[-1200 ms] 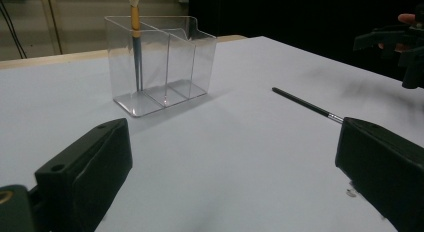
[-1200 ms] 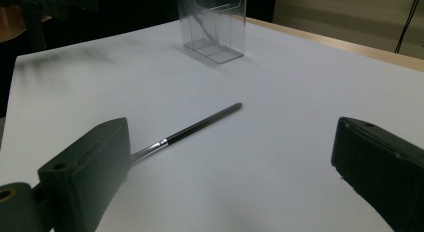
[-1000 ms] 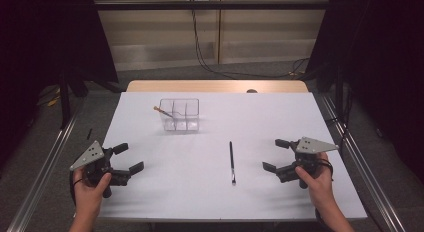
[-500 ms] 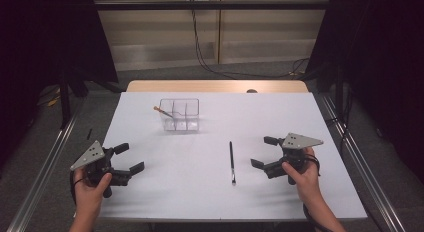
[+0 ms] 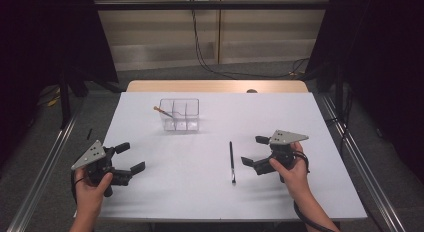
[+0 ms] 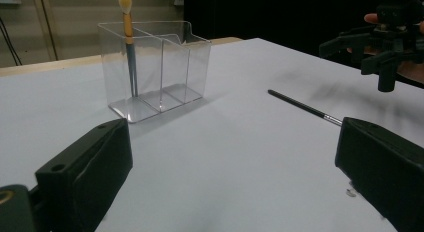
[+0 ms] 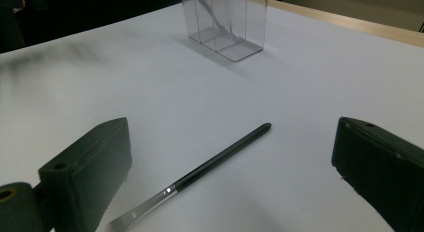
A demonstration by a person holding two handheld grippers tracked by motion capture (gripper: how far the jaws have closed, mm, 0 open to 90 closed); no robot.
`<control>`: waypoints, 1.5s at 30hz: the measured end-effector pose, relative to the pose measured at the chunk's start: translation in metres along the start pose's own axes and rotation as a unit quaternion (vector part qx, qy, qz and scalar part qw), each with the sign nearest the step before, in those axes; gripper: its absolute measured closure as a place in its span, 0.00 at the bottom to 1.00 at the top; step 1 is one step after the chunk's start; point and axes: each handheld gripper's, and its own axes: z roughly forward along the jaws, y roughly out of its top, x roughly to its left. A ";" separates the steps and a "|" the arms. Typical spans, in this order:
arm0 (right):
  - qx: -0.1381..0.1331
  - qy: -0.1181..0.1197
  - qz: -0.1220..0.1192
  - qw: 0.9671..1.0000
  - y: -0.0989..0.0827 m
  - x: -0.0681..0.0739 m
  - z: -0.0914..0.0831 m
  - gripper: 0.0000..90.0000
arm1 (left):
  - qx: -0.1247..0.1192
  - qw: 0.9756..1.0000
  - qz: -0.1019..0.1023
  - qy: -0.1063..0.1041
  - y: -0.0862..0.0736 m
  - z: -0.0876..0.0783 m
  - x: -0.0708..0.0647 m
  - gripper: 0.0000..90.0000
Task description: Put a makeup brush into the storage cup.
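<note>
Right now my right gripper [image 5: 254, 153] has its jaws spread wide and empty, low over the desk [image 5: 310, 122], with the black brush [image 5: 232, 162] lying just to its left in the lower middle of the high view. In the right gripper view the brush [image 7: 200, 174] runs on a slant between my two jaws, its silvery ferrule toward the lower left of the frame and its plain handle tip toward the centre; neither jaw touches it. My left gripper [image 5: 129, 157] sits at the lower left of the high view, jaws equally wide and holding nothing, well apart from the brush.

Farther out, in the upper middle of the high view, stands the clear organiser [image 5: 180, 114], a see-through box split into compartments. One brush with a yellow handle [image 6: 128, 32] already stands in it, leaning in the left end compartment as the left gripper view shows it.

I judge the step in hand to be the reach for the black brush, with the grasp not yet made. The next move calls for bringing my right jaws down astride the handle, squarely across its length, closing gently so that the thin rod doesn't roll away, then lifting it toward the organiser.
</note>
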 end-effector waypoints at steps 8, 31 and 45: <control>0.050 -0.007 0.012 0.999 0.003 0.000 0.010 0.02 | 0.002 1.000 0.001 -0.003 0.000 0.002 0.001 0.02; 0.218 -0.024 0.009 0.976 0.019 0.014 0.048 0.05 | 0.004 1.000 -0.002 -0.003 0.000 0.003 0.001 0.02; 0.254 -0.040 0.006 0.966 0.020 0.021 0.057 0.13 | 0.006 1.000 -0.002 -0.002 0.000 0.005 0.002 0.02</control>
